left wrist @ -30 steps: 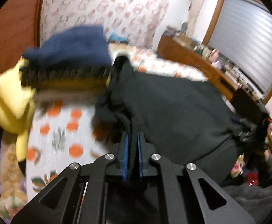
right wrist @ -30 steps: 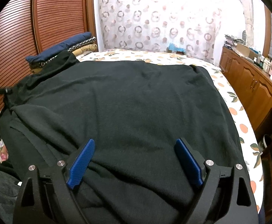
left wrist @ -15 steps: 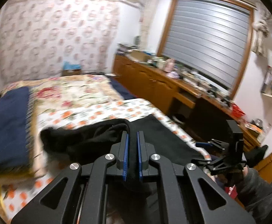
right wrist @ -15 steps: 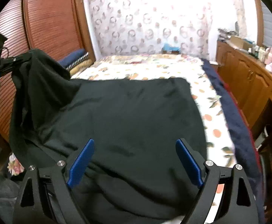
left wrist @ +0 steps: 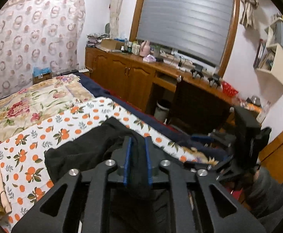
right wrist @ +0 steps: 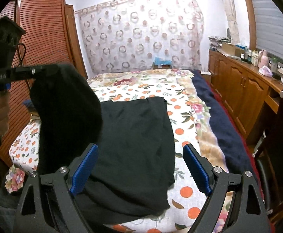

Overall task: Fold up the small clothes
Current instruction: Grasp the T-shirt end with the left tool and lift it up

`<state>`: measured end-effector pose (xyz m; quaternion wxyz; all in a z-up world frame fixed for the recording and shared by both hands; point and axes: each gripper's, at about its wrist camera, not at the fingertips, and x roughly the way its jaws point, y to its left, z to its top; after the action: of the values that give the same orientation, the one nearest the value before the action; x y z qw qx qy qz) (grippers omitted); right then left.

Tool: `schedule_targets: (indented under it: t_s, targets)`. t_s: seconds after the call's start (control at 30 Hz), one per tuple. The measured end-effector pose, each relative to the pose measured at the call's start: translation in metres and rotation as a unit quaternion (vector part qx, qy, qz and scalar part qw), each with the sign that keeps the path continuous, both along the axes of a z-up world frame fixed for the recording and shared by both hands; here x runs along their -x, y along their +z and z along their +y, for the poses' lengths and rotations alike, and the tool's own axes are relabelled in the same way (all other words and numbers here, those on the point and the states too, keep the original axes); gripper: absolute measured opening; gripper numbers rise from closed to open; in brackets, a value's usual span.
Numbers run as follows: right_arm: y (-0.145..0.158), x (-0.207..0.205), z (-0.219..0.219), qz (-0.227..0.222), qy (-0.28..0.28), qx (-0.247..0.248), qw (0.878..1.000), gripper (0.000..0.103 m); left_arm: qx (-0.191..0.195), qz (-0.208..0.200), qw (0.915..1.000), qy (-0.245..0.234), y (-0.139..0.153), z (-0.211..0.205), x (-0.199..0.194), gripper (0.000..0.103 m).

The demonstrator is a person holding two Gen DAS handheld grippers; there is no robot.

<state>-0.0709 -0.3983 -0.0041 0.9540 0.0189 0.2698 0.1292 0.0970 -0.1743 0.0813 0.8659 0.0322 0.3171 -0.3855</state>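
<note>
A black garment [right wrist: 137, 141] lies on the bed over the orange-dotted sheet [right wrist: 182, 120]. My left gripper [left wrist: 138, 151] is shut on the garment's left edge and holds it lifted; black cloth [left wrist: 94, 147] fills the gap between its blue pads. In the right wrist view that gripper [right wrist: 44, 70] shows at the upper left with the cloth hanging from it. My right gripper [right wrist: 140, 167] is open and empty, low above the near part of the garment. It also shows in the left wrist view [left wrist: 226, 141] at the right.
A wooden cabinet run [left wrist: 125, 75] with clutter on top stands along the bed's right side. A navy blanket [right wrist: 225, 128] lies along the bed's right edge. A slatted wooden wardrobe [right wrist: 44, 48] stands at the left. A bin [left wrist: 161, 108] sits by the cabinets.
My left gripper has lifted the garment's left edge and carried it rightward over the rest, folding the cloth narrower. My right gripper has stayed open above the near edge.
</note>
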Motion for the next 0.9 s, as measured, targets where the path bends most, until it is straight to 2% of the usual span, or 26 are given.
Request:
schedule_targets:
  t_s: [0.03, 0.07, 0.23, 0.47, 0.73, 0.83, 0.9]
  targets:
    - [-0.001, -0.002, 0.000, 0.003, -0.001, 0.001, 1.000, 0.090, -0.006, -0.002, 1.0000, 0.005, -0.006, 0.006, 0.001, 0.035]
    - [-0.003, -0.003, 0.000, 0.005, -0.001, 0.000, 1.000, 0.090, -0.009, -0.003, 0.9999, 0.011, -0.010, 0.011, 0.001, 0.046]
    - [-0.001, -0.015, 0.002, 0.013, 0.006, -0.017, 1.000, 0.090, -0.016, 0.012, 0.9970, 0.074, -0.043, 0.055, -0.008, 0.057]
    - [-0.002, -0.058, 0.022, 0.035, 0.039, -0.019, 0.998, 0.090, -0.021, 0.047, 0.9869, 0.153, -0.092, 0.105, -0.018, 0.058]
    - [-0.024, -0.104, 0.040, 0.095, 0.074, -0.029, 0.992, 0.089, -0.030, 0.073, 0.9813, 0.176, -0.134, 0.124, -0.008, 0.058]
    - [-0.029, -0.115, 0.042, 0.116, 0.080, -0.036, 0.989, 0.083, -0.034, 0.078, 0.9806, 0.177, -0.143, 0.126, 0.000, 0.058]
    - [-0.030, -0.117, 0.041, 0.120, 0.085, -0.041, 0.988, 0.075, -0.032, 0.072, 0.9813, 0.176, -0.141, 0.127, 0.007, 0.058]
